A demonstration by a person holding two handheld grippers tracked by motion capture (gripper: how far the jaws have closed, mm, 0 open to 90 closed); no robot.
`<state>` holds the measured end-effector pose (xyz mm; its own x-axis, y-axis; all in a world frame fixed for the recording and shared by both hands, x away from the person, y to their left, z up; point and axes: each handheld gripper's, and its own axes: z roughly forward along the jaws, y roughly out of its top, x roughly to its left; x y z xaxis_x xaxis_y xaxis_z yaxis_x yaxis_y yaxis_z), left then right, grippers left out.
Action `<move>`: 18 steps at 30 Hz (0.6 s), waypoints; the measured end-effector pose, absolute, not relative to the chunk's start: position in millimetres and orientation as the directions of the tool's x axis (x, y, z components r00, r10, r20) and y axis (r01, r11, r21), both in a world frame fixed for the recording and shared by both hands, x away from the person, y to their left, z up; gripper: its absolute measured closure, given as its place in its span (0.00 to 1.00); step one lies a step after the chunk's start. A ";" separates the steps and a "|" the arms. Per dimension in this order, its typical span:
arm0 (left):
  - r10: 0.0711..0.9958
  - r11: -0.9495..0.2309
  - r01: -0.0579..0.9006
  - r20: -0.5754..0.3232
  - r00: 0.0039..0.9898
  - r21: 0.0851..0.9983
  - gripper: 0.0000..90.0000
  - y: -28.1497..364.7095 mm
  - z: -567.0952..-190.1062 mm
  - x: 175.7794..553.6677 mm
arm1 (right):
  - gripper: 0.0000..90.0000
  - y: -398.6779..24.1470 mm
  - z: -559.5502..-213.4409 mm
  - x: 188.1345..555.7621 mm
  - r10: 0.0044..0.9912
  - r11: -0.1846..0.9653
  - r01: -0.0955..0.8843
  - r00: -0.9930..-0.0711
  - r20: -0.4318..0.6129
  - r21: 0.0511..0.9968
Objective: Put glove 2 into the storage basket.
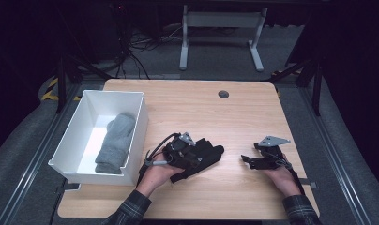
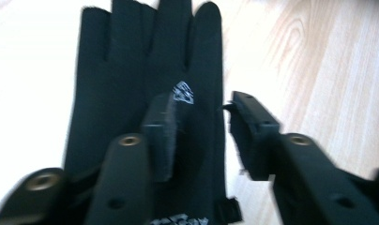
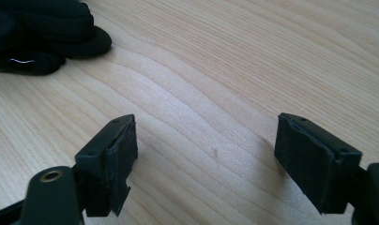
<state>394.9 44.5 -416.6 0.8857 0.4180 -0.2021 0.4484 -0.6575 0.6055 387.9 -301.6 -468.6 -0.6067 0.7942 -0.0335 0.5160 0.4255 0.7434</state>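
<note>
The left gripper (image 1: 204,154) sits over a black glove (image 1: 211,157) near the middle of the wooden table (image 1: 244,117), and in the left gripper view its jaws stand apart, nothing pinched — one pad over the back of the glove (image 2: 150,79), the other past the glove's edge over bare wood. The glove lies flat, fingers spread and pointing away from the gripper. The right gripper (image 1: 246,160) rests to the right, well apart from the glove, its jaws wide apart over bare table (image 3: 201,93) with only the dark fingertips of the glove (image 3: 47,37) at the far left of its view.

At the left edge of the table stands a white bin (image 1: 131,140) with a grey glove (image 1: 115,143) already lying in it, so the step in hand looks like picking up the black one to go in beside it.

To do this well, I would bring the left jaws down so both pads straddle a fold or the cuff edge — as they stand, one pad would close on air. Pinch a single bunched layer near the cuff, lift until the fingers hang free of the table, then carry left and clear the bin's near wall before letting go.
</note>
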 end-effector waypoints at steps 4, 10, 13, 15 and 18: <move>0.431 -0.670 0.426 -0.148 0.890 0.608 0.51 43.0 -415.8 406.7 | 0.24 -301.5 -468.6 387.9 0.796 0.425 0.517 -0.605 -0.034 0.743; 0.431 -0.670 0.412 -0.128 0.893 0.618 0.33 40.6 -424.5 416.2 | 0.24 -301.5 -468.6 387.8 0.796 0.424 0.517 -0.604 -0.034 0.743; 0.446 -0.684 0.412 -0.103 0.889 0.602 0.23 39.6 -431.5 418.7 | 0.24 -301.4 -468.6 387.7 0.797 0.424 0.518 -0.604 -0.034 0.743; 0.451 -0.689 0.411 -0.090 0.888 0.597 0.20 39.8 -432.4 419.6 | 0.24 -301.4 -468.6 387.7 0.797 0.424 0.518 -0.604 -0.034 0.743; 0.445 -0.703 0.404 -0.080 0.892 0.585 0.19 39.2 -437.9 421.5 | 0.24 -301.4 -468.6 387.7 0.797 0.424 0.518 -0.604 -0.034 0.743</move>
